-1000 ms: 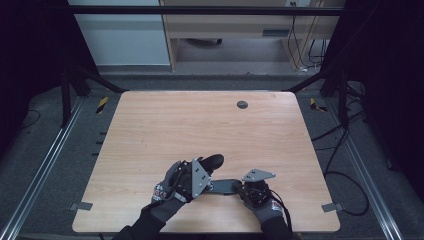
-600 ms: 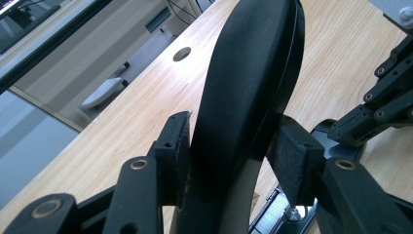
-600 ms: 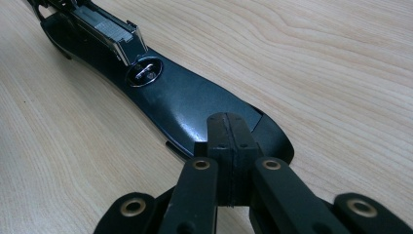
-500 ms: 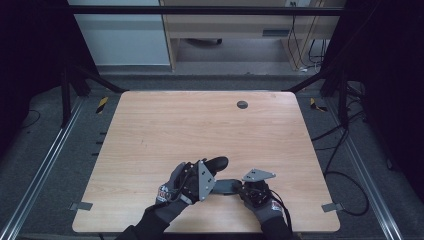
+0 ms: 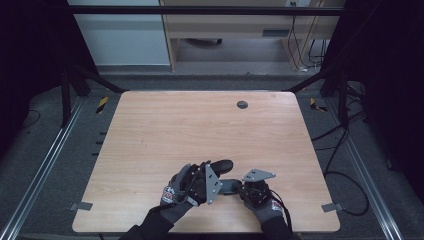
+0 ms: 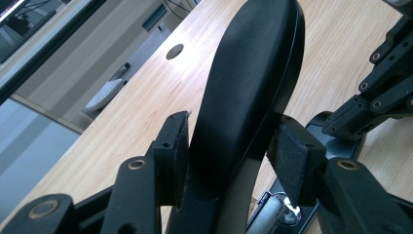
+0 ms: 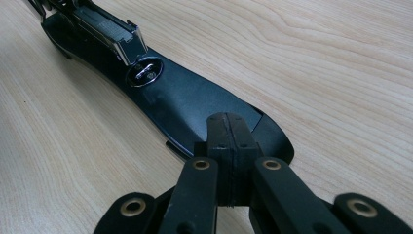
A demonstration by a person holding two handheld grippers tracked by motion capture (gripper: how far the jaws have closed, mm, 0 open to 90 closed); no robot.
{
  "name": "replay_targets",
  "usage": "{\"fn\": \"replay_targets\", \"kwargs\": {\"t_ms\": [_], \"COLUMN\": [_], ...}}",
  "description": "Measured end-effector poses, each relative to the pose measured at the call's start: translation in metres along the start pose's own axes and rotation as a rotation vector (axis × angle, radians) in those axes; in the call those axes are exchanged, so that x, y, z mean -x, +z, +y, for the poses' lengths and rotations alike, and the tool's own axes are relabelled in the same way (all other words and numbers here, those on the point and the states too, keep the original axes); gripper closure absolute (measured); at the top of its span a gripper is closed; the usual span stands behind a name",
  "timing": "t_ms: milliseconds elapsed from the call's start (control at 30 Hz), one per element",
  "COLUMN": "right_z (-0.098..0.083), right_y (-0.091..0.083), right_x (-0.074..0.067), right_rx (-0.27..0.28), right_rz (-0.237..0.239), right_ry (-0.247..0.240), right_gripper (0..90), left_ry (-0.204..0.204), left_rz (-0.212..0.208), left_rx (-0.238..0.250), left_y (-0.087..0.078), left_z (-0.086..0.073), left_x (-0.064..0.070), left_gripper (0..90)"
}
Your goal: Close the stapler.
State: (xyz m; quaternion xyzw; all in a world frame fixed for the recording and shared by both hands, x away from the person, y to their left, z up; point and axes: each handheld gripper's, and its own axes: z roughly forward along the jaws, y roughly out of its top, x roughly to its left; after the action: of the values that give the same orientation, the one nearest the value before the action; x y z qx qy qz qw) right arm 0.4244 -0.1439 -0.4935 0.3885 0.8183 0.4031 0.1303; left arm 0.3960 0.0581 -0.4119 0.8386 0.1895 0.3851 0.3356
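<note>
Fingers of the left gripper (image 5: 216, 169) have shifted a little rightward since a second ago; the jaws have just been opening slightly, and the black stapler top (image 6: 248, 83) stands between the pads, one pad touching it, the other just beside it. The right gripper (image 7: 228, 141) keeps its place, pads pressed together over the stapler base (image 7: 190, 105). Matte black, long and rounded, the top is raised; the base lies flat, showing a metal magazine (image 7: 114, 34). Both sit near the worktop (image 5: 165, 130) front edge, with open wood beyond up to a round grommet (image 5: 242, 104).
</note>
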Motion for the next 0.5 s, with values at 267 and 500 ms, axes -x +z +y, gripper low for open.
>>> {"fn": "replay_targets", "kwargs": {"t_ms": [267,500], "right_z": [-0.0001,-0.0002], "right_y": [-0.0001,0.0001], "right_x": [0.0,0.0001], "right_rx": [0.0,0.003], "right_rz": [0.001,0.0], "right_ry": [0.0,-0.001], "right_gripper": [90.0,90.0], "left_ry": [0.037,0.05], "left_rz": [0.008,0.008], "left_rx": [-0.012,-0.015], "left_y": [0.0058,0.0087], "left_z": [0.0001,-0.0001], "left_x": [0.008,0.0107], "left_gripper": [50.6,50.4]}}
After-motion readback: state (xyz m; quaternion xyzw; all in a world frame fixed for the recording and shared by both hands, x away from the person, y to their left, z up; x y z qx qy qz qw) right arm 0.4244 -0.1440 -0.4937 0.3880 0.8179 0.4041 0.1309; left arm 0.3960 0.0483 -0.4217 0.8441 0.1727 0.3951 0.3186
